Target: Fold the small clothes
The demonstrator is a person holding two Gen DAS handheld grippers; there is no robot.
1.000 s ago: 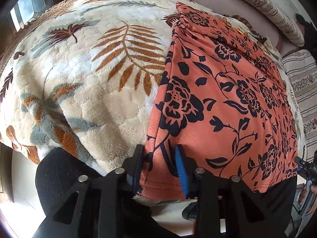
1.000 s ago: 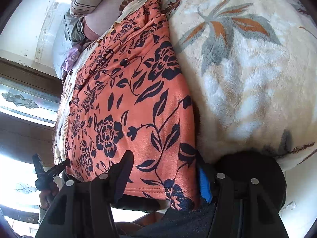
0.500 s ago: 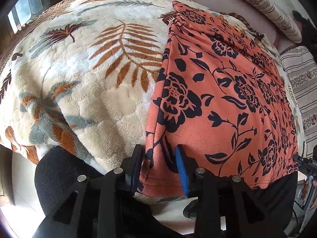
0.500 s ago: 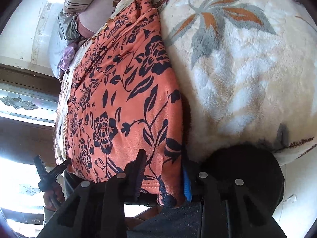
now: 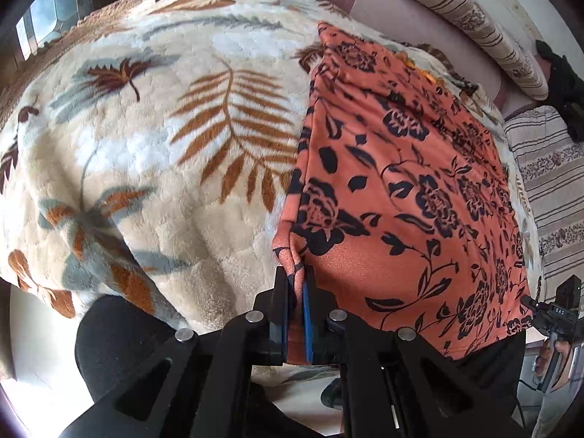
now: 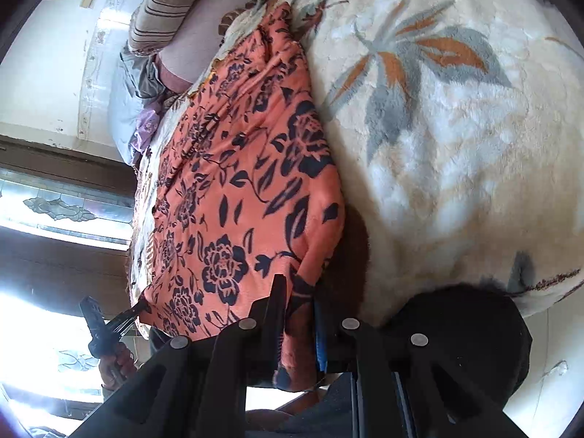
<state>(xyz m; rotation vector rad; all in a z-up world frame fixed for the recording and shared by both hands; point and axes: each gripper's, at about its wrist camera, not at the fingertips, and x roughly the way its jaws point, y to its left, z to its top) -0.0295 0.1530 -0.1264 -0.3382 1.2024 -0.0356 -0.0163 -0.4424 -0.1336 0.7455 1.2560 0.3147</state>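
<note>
We've got the left gripper (image 5: 296, 294) pinched on the orange floral garment (image 5: 401, 197) at its lower-left hem corner; right gripper (image 6: 299, 314) closing, seemingly on the opposite corner. Soft, limp, light.

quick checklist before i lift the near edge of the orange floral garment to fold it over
1. Left gripper on the near left corner: ok, shut on the orange floral garment, fabric bunched between its pads.
2. Right gripper on the near right corner: ok, fabric sits between its closing jaws.
3. Both grips on the same hem: ok, each sits at one end of the near edge.
4. Garment lying flat: mostly ok, some gathers at the far end.
5. Landing area on the leaf-print blanket: ok, nothing lies on the garment.
6. All layers caught in each grip: cannot tell.
</note>
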